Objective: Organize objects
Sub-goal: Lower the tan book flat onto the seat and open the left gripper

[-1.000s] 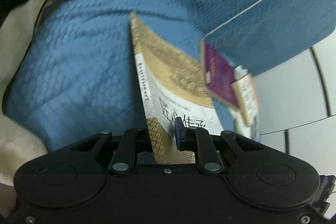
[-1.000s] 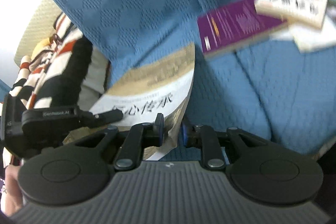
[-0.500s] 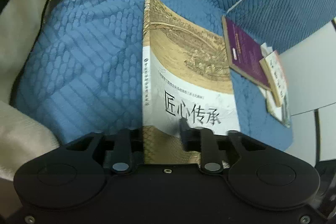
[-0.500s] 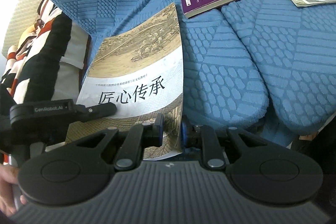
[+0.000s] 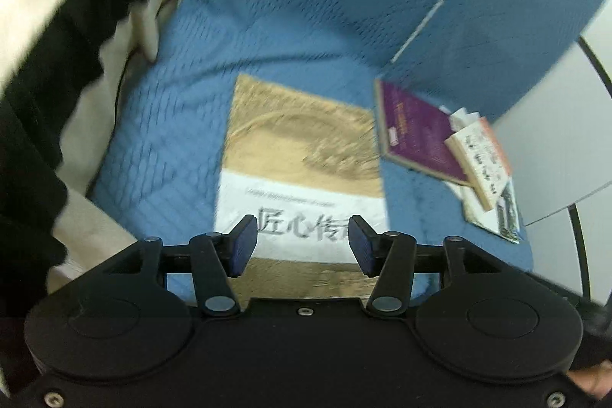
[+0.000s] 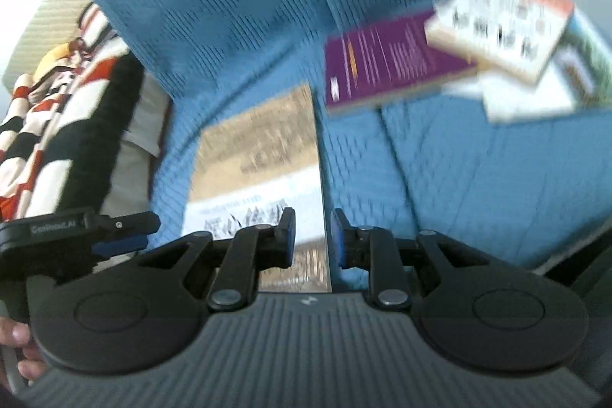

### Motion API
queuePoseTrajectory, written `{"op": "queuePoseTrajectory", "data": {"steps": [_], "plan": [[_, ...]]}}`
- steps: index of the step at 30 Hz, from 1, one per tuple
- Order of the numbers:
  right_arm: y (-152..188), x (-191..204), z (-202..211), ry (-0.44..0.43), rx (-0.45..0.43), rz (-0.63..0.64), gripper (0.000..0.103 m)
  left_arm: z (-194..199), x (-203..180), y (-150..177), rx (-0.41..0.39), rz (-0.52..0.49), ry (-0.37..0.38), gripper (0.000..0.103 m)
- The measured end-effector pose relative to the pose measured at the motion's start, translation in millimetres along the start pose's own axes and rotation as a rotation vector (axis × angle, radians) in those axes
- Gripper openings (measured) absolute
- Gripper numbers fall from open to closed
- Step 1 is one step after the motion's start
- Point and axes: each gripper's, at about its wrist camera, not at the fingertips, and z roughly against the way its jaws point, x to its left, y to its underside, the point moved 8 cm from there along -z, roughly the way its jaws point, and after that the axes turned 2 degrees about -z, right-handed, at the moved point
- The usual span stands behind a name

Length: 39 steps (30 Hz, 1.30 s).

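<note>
A tan-and-white book (image 5: pixel 302 148) with large black characters lies flat on the blue sofa seat (image 5: pixel 160 148). My left gripper (image 5: pixel 302 238) hovers above its near end. Its jaws are opening, and nothing is between them. In the right wrist view the same book (image 6: pixel 264 155) lies below my right gripper (image 6: pixel 313 236). That gripper's pads stand a narrow gap apart over the book's right edge without pinching it. The left gripper's fingers (image 6: pixel 118 241) show at the left of that view.
A purple book (image 5: pixel 417 136) lies further right on the seat. A small white-and-orange book (image 5: pixel 478 163) and leaflets (image 5: pixel 505 213) overlap it. A cream and black throw (image 5: pixel 38 64) covers the left end of the sofa. Pale floor (image 5: pixel 554 140) lies past the right end.
Both grippers held the tan-and-white book one second ago. It now lies flat on the seat. The left jaws have spread wide, and both grippers have risen away from it.
</note>
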Motion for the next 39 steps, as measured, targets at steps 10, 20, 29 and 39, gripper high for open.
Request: {"op": "queuePoseTrajectory", "data": {"steps": [10, 20, 29, 39], "plan": [[-32.7, 15.5, 86.1, -0.050, -0.104, 0.108, 0.024, 82.2, -88.8, -5.2, -0.140, -0.128, 0.017, 0.053], [-12.1, 0.6, 148.7, -0.060, -0.145, 0.124, 0.024, 128.9, -162.6, 19.4, -0.235, -0.204, 0.089, 0.056], [2.4, -29.1, 173.7, -0.039, -0.159, 0.080, 0.024, 134.2, -208.6, 59.9, -0.241, -0.251, 0.133, 0.057], [8.9, -54.8, 183.5, -0.016, -0.162, 0.081, 0.024, 126.4, -230.7, 78.1, -0.246, -0.252, 0.127, 0.057]]}}
